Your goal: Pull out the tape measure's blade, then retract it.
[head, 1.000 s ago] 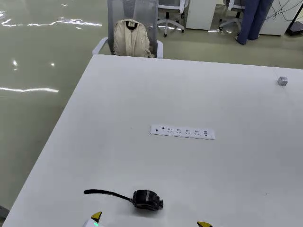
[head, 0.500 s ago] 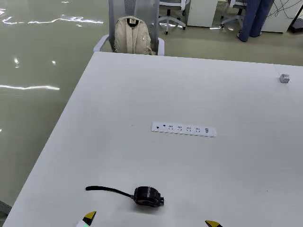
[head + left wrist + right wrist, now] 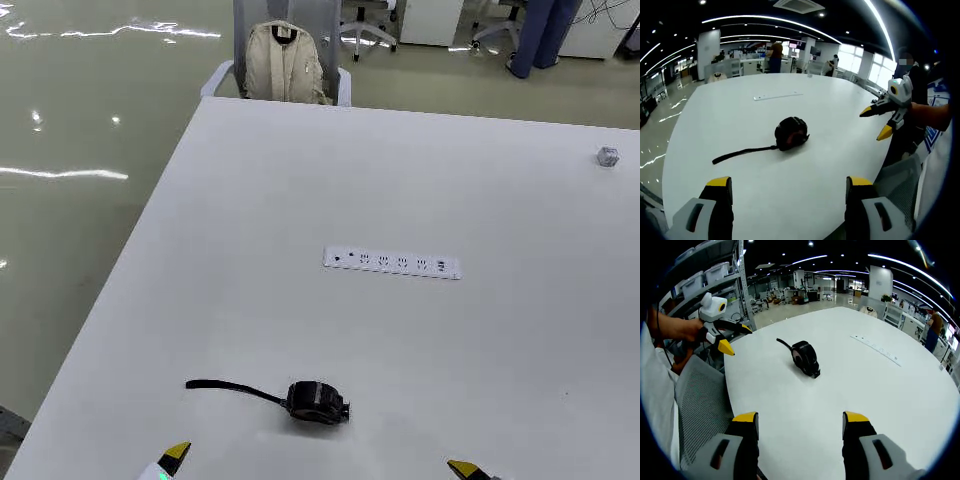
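The black tape measure (image 3: 317, 401) lies on the white table (image 3: 420, 180) near its front edge, blade in. Its black wrist strap (image 3: 230, 388) trails off to the left. A yellow fingertip (image 3: 176, 453) of my left gripper shows below and left of it, and one (image 3: 465, 468) of my right gripper below and right. In the left gripper view the tape measure (image 3: 791, 133) lies ahead of my open, empty left gripper (image 3: 788, 187). In the right gripper view it (image 3: 805, 356) lies ahead of my open, empty right gripper (image 3: 800, 420). Neither gripper touches it.
A white power strip (image 3: 392, 263) lies mid-table beyond the tape measure. A small grey object (image 3: 607, 156) sits at the far right. A chair with a beige backpack (image 3: 284, 62) stands at the far edge. The table's left edge (image 3: 110, 300) runs diagonally.
The head camera has tilted, shifting the picture. Both gripper tips now sit a little farther out to the sides of the tape measure. The tape measure has not moved.
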`<state>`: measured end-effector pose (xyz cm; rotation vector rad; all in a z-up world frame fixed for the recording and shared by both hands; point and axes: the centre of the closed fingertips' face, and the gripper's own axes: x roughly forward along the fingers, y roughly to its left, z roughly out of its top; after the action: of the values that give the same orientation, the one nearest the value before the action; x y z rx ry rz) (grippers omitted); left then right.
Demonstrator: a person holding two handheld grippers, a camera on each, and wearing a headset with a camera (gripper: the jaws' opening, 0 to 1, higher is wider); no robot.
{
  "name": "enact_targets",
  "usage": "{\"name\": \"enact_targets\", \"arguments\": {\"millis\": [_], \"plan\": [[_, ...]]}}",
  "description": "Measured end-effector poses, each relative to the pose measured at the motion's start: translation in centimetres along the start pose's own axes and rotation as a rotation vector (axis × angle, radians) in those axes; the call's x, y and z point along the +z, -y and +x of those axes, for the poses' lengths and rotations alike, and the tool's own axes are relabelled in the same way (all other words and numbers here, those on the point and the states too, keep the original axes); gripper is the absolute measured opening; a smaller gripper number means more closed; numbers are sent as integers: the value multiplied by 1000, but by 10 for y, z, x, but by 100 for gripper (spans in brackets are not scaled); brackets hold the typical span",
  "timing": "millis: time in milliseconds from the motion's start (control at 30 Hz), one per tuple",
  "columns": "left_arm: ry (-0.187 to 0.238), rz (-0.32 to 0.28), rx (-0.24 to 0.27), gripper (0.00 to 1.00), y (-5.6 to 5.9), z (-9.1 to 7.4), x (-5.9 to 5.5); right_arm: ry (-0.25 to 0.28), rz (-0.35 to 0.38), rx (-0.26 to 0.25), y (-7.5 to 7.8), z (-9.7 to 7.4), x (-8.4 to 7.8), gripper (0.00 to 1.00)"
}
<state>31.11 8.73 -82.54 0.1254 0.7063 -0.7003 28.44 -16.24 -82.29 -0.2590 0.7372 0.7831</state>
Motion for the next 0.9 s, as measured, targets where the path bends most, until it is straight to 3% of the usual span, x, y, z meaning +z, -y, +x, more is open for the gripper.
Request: {"name": "enact_targets", "arguments": {"millis": [467,900], "plan": [[3,3,-1,91,-11,-20,-2,-18,-9,0,0,-10,-7,70],[-9,7,8,91,-18,-35,-12,-22,-11,-13,5,-17,-9,72]]}}
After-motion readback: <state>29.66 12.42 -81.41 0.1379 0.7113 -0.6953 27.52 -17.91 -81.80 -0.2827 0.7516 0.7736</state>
